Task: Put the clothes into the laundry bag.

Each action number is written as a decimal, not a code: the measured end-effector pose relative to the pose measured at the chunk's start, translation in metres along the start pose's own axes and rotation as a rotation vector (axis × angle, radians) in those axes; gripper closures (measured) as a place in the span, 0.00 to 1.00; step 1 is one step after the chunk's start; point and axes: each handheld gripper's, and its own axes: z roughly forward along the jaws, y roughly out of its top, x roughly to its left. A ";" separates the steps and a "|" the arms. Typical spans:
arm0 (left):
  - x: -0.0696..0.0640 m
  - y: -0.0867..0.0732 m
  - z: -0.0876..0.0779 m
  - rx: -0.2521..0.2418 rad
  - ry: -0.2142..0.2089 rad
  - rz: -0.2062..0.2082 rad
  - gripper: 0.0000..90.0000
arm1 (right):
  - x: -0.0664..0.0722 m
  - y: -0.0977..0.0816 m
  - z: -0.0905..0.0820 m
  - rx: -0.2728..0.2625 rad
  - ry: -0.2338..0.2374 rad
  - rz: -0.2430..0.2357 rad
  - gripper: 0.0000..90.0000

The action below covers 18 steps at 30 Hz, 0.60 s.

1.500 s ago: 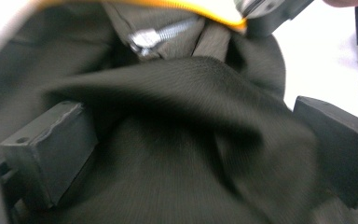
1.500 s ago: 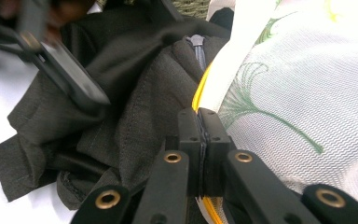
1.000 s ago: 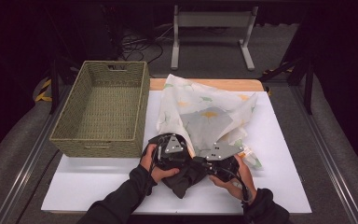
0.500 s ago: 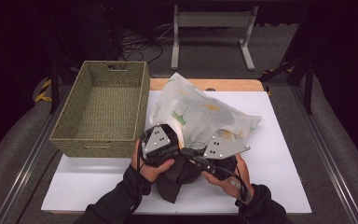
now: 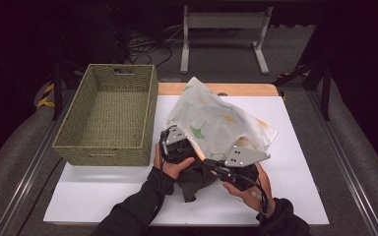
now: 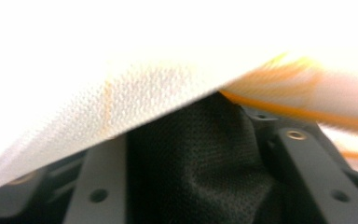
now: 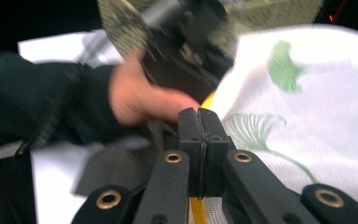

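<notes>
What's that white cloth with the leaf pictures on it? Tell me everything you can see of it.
The white cloth looks like thin woven fabric printed with green and yellow-orange fan-shaped leaves. It sits bunched up in a puffy, tent-like heap on the white table, just right of the woven basket. Its near edge is lifted: the right gripper is shut on it, and it drapes over the left gripper. A piece of dark mesh fabric lies under that edge, between the left gripper's jaws.

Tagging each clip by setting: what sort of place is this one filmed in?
Probably a lab or studio recording bench, not a home. A white board lies on a table with metal rails along its sides, cables trail on the dark floor behind, and a metal stand sits there beyond a wicker basket.
</notes>
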 end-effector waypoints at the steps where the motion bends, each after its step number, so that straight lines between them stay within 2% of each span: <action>1: 0.000 -0.001 -0.003 -0.007 -0.017 0.002 0.49 | -0.003 -0.004 0.000 0.013 -0.012 0.000 1.00; 2: 0.000 -0.001 -0.003 -0.007 -0.017 0.002 0.42 | -0.003 -0.004 0.000 0.013 -0.012 0.000 1.00; 3: 0.000 -0.001 -0.005 -0.008 -0.034 0.012 0.42 | -0.006 -0.010 0.000 0.023 -0.015 0.015 1.00; 4: -0.001 -0.002 -0.008 0.001 -0.064 0.025 0.36 | -0.008 -0.013 0.000 0.032 -0.019 0.021 1.00; 5: -0.002 -0.002 -0.011 0.020 -0.079 0.040 0.30 | -0.010 -0.016 0.000 0.041 -0.032 0.017 1.00; 8: -0.005 -0.004 -0.027 0.087 -0.135 0.081 0.23 | -0.014 -0.020 -0.005 0.048 -0.049 0.019 1.00; 9: -0.006 -0.005 -0.035 0.098 -0.142 0.093 0.21 | -0.016 -0.021 -0.008 0.045 -0.064 0.017 1.00; 11: -0.010 -0.005 -0.051 0.116 -0.125 0.144 0.19 | -0.019 -0.020 -0.013 0.031 -0.068 0.029 1.00; 13: -0.010 -0.004 -0.068 0.125 -0.137 0.167 0.20 | -0.019 -0.021 -0.014 0.033 -0.066 0.028 1.00; 15: -0.013 -0.007 -0.080 0.133 -0.150 0.173 0.19 | -0.017 -0.023 -0.012 0.043 -0.053 0.024 1.00; 17: -0.015 -0.014 -0.088 0.193 -0.150 0.213 0.19 | -0.014 -0.022 -0.010 0.055 -0.036 0.012 1.00; 18: -0.016 -0.021 -0.089 0.224 -0.162 0.219 0.17 | -0.012 -0.022 -0.009 0.060 -0.031 0.002 1.00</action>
